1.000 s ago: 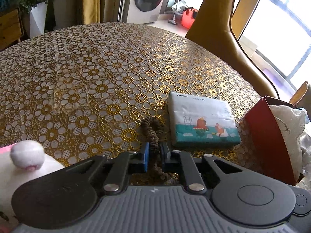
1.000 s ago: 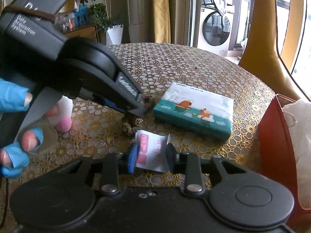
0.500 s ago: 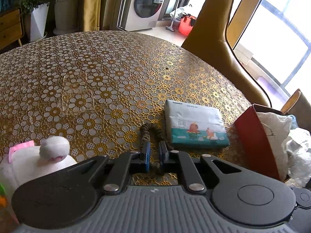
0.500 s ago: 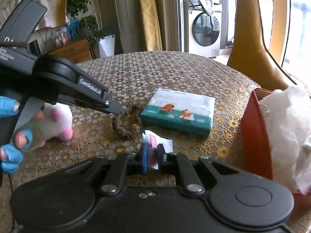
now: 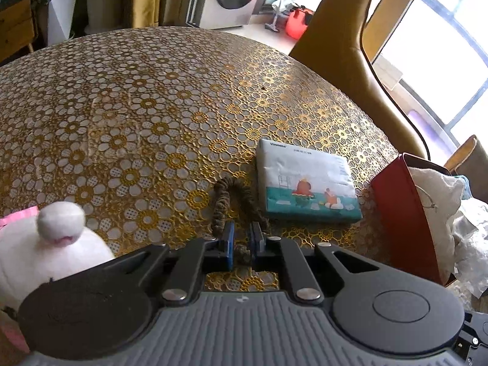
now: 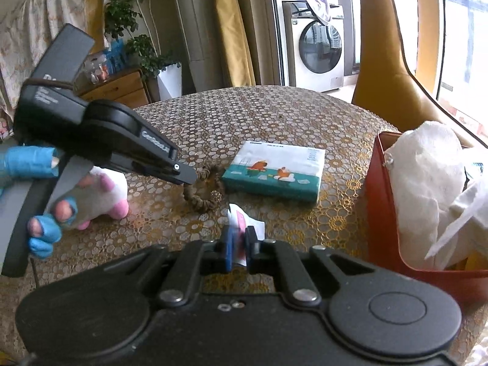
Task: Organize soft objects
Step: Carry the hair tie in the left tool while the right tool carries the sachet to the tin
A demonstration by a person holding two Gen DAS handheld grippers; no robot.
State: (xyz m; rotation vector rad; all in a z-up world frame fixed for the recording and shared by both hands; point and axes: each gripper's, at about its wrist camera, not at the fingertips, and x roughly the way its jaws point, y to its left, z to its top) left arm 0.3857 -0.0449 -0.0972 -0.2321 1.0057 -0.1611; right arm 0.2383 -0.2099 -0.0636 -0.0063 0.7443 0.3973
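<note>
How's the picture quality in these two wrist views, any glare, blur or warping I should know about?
Left wrist view: the window at upper right is blown out white; the fisheye bows the table edge; the tissue pack is sharp, the plush toy slightly soft. Right wrist view: the window is blown out too, the red bag is curved at the frame's edge, and the hair tie is clear.

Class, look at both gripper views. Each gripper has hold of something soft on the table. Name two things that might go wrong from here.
1. The left gripper pinches only one end of the scrunchie; the loose loop may drag on the lace cloth and snag or slip free.
2. The right gripper grips the thin sachet by its edge; it might slide out on the way to the red box, already heaped with white fabric.
</note>
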